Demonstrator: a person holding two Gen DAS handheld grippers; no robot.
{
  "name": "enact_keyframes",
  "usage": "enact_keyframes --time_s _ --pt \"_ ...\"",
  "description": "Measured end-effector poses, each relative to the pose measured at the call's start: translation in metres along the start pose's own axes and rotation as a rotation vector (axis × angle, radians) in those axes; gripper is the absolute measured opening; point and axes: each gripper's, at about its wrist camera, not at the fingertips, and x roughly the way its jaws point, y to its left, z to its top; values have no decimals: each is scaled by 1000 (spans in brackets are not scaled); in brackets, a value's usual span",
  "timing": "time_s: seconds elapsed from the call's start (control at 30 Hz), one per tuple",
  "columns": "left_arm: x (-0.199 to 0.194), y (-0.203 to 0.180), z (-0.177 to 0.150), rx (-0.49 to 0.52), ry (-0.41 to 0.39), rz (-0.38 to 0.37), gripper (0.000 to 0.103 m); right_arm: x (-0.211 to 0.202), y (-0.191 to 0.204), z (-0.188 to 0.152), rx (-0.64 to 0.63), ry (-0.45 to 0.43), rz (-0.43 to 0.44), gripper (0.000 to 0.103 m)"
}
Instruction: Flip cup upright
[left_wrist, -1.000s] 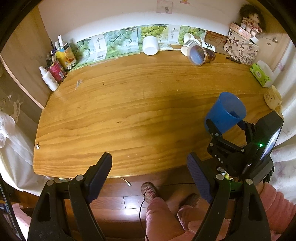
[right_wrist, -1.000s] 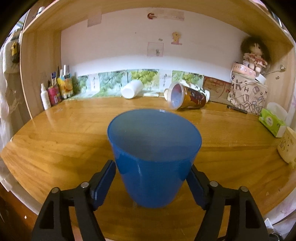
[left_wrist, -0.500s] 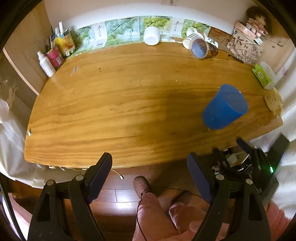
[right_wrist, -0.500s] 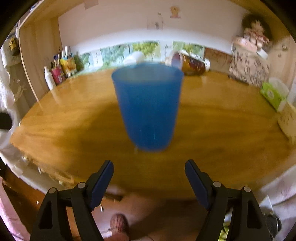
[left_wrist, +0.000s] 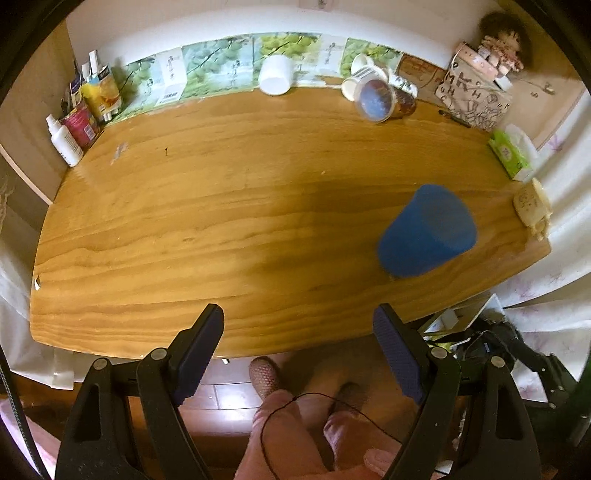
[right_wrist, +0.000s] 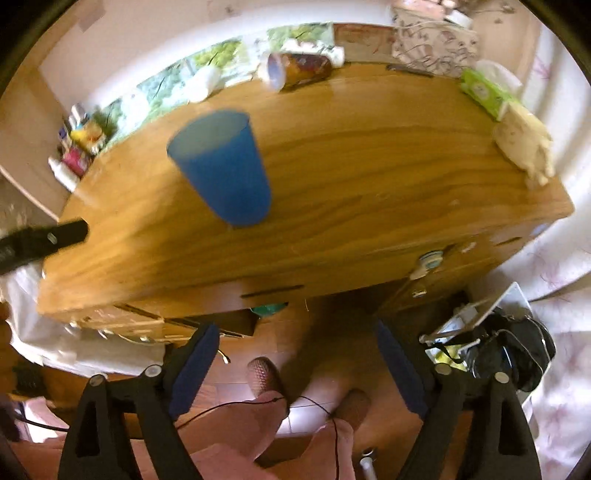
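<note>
A blue plastic cup (left_wrist: 428, 230) stands upright, mouth up, on the wooden desk (left_wrist: 221, 206) near its right front edge. It also shows in the right wrist view (right_wrist: 223, 166). My left gripper (left_wrist: 299, 347) is open and empty, at the desk's front edge, left of the cup. My right gripper (right_wrist: 295, 354) is open and empty, held below and in front of the desk edge, well back from the cup.
Along the back wall lie a white cup (left_wrist: 275, 75) and a brown printed cup (left_wrist: 380, 98) on their sides. Bottles (left_wrist: 77, 114) stand at the back left. A tissue pack (left_wrist: 511, 153) and cream mug (left_wrist: 532, 205) sit at the right edge.
My right gripper let go of the blue cup, which now stands on the desk, and pulled back and down below the desk edge. The left gripper rose slightly.
</note>
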Motion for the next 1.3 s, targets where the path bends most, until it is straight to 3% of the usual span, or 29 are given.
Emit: enact_keyframes --time_s 0.13,0.2,0.23,0.27,0.37,0.5,0.67,0.9,1.3 --pt "-19 -14 -2 -32 -30 4 89 -39 -3 14 -18 -47 -23 89" --pt "-33 -23 -5 -57 -49 -4 89 -56 -7 20 -4 -60 12 90" --pt "-39 -27 -7 -65 -59 -3 89 -64 -11 23 3 -63 32 91" --pt "-46 -31 -9 -74 -72 -1 91 -70 -13 24 5 -63 48 100" --pt "-65 -45 -19 -98 -118 16 96 -91 -19 26 -3 -76 86 103" --pt "-87 -62 -38 -154 -164 49 96 -115 -33 17 -33 -100 69 103" --pt "-114 -89 -73 -211 -252 143 97 -141 -52 -2 -102 -156 62 103" --pt "-142 -126 -112 -228 -330 228 97 -165 -85 -23 -141 -252 73 103" --pt "-177 -147 -131 -201 -462 290 97 -194 -88 -43 -207 -369 76 103"
